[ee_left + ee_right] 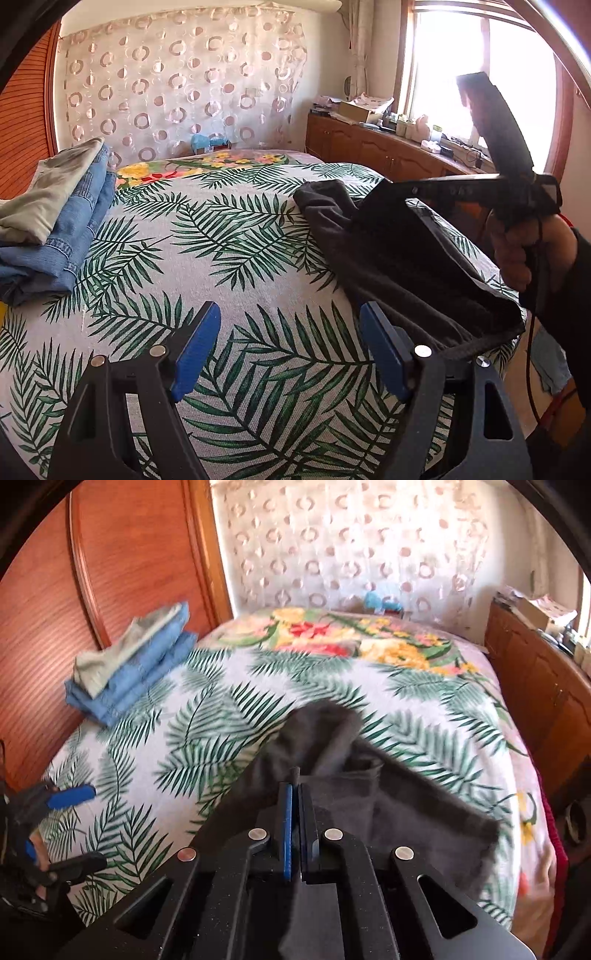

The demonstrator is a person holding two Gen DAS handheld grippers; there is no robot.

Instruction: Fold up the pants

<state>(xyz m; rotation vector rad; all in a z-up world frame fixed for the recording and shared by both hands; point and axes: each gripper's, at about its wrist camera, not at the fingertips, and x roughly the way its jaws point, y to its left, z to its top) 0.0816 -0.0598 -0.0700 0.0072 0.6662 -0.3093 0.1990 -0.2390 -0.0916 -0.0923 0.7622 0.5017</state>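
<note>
step: grab phase of the fold. The right gripper (298,786) has pinched a raised ridge of the dark grey pants (413,812); no fold laid yet, by my read.
R fingers: jaws closed to a sliver, a thin tuft of grey cloth sticks up between the blue pads (286,827). From the left wrist view the same tool bites the cloth from above, fabric tented up to it.
L fingers: left gripper (291,350) wide open, nothing in it, hovering over bare bedspread (236,295).
pants pos: right half of the bed, bunched, one end trailing toward the right edge and near-right corner; far end points to bed centre.
pants vs L: the hem/waist edge lies just beside the R-hand pad (384,354) of the left tool, outside the gap; can't tell if touching.
next: prob. L shifts right to take that near edge, then both lift + spread flat before folding.
risk: single-layer pinch may slip.
other: folded jeans stack (62,236) at the far-left edge, well apart.
</note>
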